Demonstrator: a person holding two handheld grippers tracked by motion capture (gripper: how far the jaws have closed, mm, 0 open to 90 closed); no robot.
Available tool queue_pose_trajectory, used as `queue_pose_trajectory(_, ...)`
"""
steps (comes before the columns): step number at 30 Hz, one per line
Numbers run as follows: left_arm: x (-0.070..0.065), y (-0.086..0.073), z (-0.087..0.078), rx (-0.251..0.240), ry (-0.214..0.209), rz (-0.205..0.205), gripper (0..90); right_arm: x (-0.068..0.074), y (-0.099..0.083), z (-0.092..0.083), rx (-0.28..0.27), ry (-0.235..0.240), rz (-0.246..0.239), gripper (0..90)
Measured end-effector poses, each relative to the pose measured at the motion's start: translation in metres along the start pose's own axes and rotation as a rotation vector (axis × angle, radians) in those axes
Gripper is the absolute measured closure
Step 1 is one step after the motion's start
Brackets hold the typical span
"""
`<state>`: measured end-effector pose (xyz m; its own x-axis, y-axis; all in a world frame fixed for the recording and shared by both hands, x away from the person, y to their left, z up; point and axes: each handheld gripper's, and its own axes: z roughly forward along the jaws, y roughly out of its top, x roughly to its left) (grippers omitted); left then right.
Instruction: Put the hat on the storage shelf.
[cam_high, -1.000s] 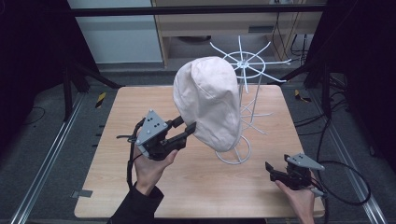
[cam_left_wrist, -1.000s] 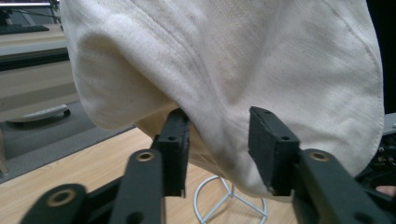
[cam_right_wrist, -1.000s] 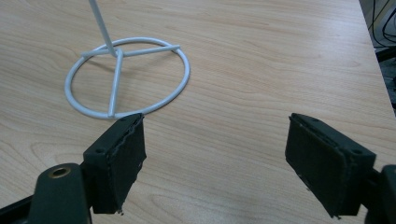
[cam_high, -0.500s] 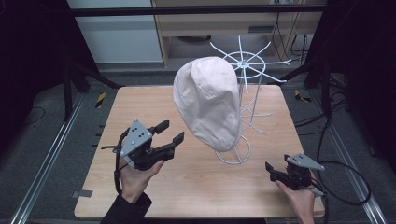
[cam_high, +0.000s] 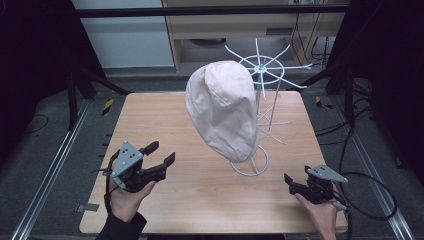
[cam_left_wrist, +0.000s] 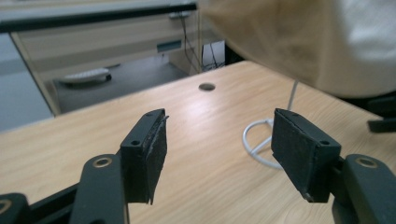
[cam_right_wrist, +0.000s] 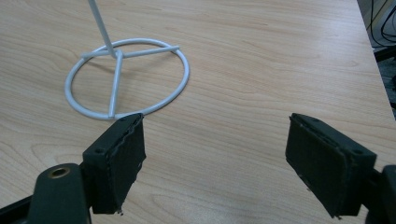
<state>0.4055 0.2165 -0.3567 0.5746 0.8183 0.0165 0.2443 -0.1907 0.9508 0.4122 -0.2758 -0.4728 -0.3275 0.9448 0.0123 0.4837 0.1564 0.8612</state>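
Observation:
A cream cap (cam_high: 222, 107) hangs on a white wire stand whose ring base (cam_high: 248, 162) rests mid-table. My left gripper (cam_high: 161, 152) hovers low over the table's near left, well apart from the cap. Its jaws have just been opening, with nothing between them. The left gripper view has the open gripper (cam_left_wrist: 219, 140) aimed at the ring base (cam_left_wrist: 254, 140), under the blurred cap (cam_left_wrist: 327, 42). My right gripper (cam_high: 290, 182) rests at the near right, open and empty. The right gripper view shows those jaws (cam_right_wrist: 215, 163) wide apart before the ring base (cam_right_wrist: 128, 77).
A second white wire stand (cam_high: 260, 65) with a spoked top rises behind the cap. The wooden table (cam_high: 165, 115) has a small round hole (cam_left_wrist: 206, 87) in it. Metal rails and cables run along the floor at both sides.
My left gripper has drawn away from the cap's left edge, moving left and down toward the table's near side, with its jaws spread wider. The right gripper and the cap stay as they were.

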Motion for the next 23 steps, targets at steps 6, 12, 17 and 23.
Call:
queue_pose_trajectory(6,0.024,-0.037,0.009,0.101,0.064,-0.046,35.2,0.0,0.0,0.0,0.003,0.001,-0.004,19.9)
queue_pose_trajectory(12,0.039,-0.064,0.016,0.172,0.099,-0.066,33.9,0.0,-0.001,0.001,0.014,0.004,0.004,20.1)
queue_pose_trajectory(17,0.051,-0.082,0.021,0.223,0.119,-0.107,33.1,0.0,-0.001,0.001,0.022,0.005,0.01,20.7)
queue_pose_trajectory(23,0.057,-0.09,0.024,0.244,0.144,-0.098,32.2,0.001,0.0,0.001,0.022,0.005,0.012,20.9)
